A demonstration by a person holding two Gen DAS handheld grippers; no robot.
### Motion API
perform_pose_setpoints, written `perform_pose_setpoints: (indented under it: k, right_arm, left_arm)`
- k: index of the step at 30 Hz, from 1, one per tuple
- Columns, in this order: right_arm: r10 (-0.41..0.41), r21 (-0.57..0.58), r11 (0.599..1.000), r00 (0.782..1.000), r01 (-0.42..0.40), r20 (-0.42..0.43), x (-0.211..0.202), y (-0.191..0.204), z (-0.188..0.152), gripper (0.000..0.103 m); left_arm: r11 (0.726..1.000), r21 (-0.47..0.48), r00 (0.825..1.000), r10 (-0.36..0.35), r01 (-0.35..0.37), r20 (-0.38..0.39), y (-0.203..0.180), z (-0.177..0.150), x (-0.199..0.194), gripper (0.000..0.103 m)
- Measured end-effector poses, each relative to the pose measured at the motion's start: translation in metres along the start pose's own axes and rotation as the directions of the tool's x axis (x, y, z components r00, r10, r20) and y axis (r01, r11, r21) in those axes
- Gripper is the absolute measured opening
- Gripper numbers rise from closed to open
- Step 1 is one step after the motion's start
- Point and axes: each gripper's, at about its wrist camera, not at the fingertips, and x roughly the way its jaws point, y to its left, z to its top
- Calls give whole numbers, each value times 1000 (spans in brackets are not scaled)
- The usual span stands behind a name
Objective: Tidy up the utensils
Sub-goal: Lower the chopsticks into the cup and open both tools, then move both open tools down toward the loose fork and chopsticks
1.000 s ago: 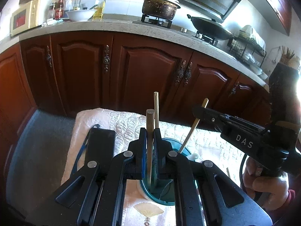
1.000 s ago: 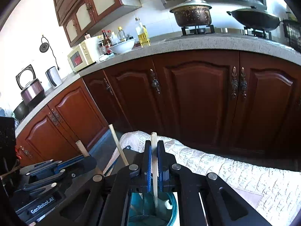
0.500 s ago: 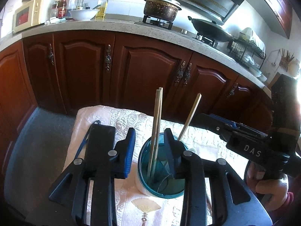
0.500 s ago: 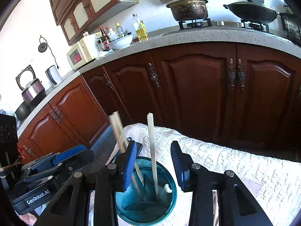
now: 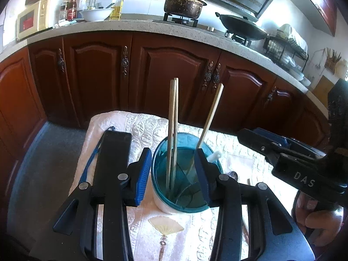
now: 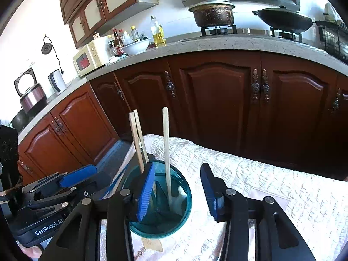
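A teal utensil holder (image 5: 184, 202) stands on a white quilted cloth (image 5: 139, 126). It also shows in the right wrist view (image 6: 158, 221). Three wooden chopsticks stand in it: a pair (image 5: 173, 117) at the left and a single one (image 5: 212, 113) leaning right. The pair (image 6: 137, 139) and the single one (image 6: 166, 148) show in the right wrist view too. My left gripper (image 5: 173, 171) is open and empty, its jaws either side of the holder. My right gripper (image 6: 178, 189) is open and empty above the holder. A white utensil end (image 5: 214, 156) pokes from the holder.
Dark wood cabinets (image 5: 169, 74) under a stone counter (image 5: 134, 27) run behind the table. A black flat object (image 5: 115, 152) lies on the cloth left of the holder. A spoon tip (image 5: 232, 175) lies right of the holder. The right gripper body (image 5: 293, 165) is at the right.
Both grippers were shut on chopsticks over the holder one second ago. Both opened, the chopsticks dropped into the holder, and both grippers have drawn back a little.
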Motion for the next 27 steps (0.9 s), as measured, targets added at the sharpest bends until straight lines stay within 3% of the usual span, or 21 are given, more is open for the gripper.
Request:
perform_pose_setpoints:
  k: [12,27]
  right_arm:
    - [-61,17,998,998,61,23,-38,-12,-27,43]
    - [-159,28,987,986,158,41,-85,-37,-58,43]
  left_arm:
    - [998,63,1000,-7,7,5,-33,-22,-7,40]
    - [989,132,998,-68,70,-15,-82,-43,-10,40]
